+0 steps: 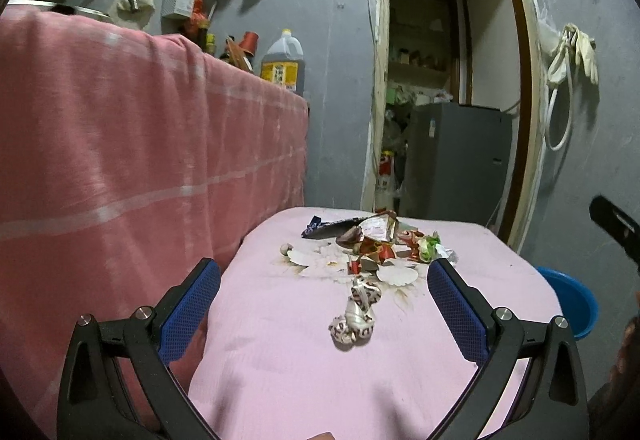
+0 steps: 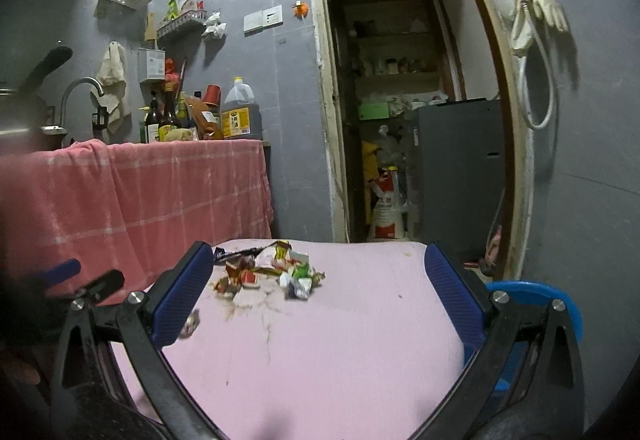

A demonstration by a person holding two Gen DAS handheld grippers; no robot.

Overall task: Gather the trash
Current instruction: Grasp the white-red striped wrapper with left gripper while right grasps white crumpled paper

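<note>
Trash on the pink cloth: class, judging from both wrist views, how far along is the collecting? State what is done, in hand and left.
Done: nothing visibly collected. The pile of crumpled coloured wrappers lies on the pink-clothed table, with a spotted crumpled wrapper apart, nearer the camera. In hand: nothing; the left tongs and right tongs are open and empty. Left: everything. The blue plastic basin beside the table may be the bin.

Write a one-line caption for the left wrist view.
Open left gripper hovers over a pink cloth facing a crumpled spotted wrapper and trash pile.

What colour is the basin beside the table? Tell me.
Blue basin, clearest in the left wrist view.
</note>
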